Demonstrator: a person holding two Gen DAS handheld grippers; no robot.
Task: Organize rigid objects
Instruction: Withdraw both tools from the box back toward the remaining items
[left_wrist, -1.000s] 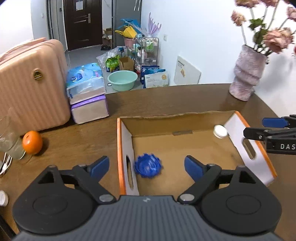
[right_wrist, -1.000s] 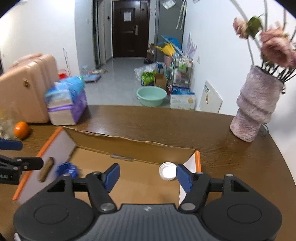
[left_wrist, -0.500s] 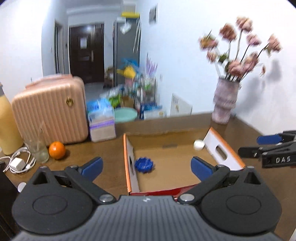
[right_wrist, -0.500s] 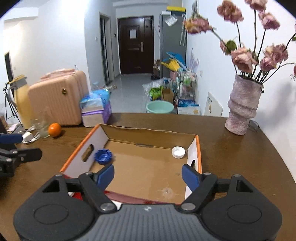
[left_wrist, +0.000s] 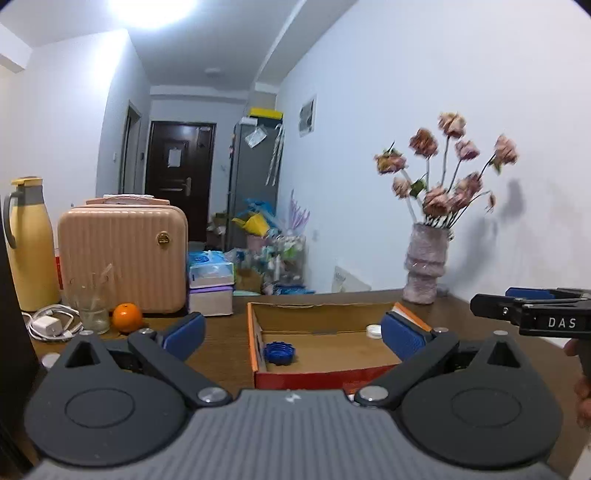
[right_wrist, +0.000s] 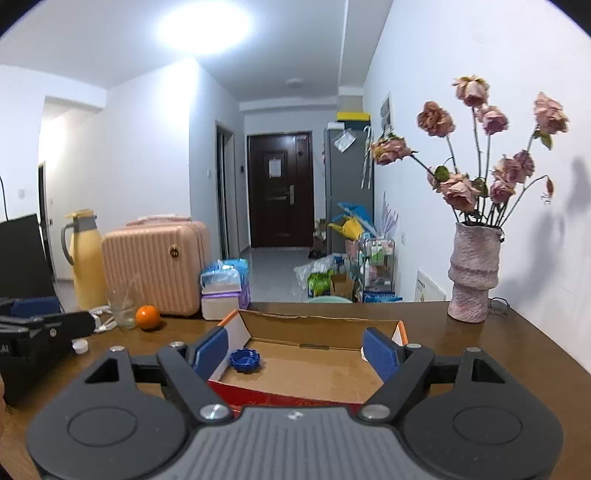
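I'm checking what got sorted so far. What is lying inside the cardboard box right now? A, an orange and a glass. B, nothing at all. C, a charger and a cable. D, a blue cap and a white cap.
D: a blue cap lies near the left wall of the cardboard box and a white cap sits in its far right corner.

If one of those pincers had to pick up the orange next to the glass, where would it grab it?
Probably across its widest middle, coming from above. The orange is round, so any pair of opposite sides will do, but the glass stands close on one side and the pink case behind. From above, the left gripper has open fingers and could straddle it front to back.
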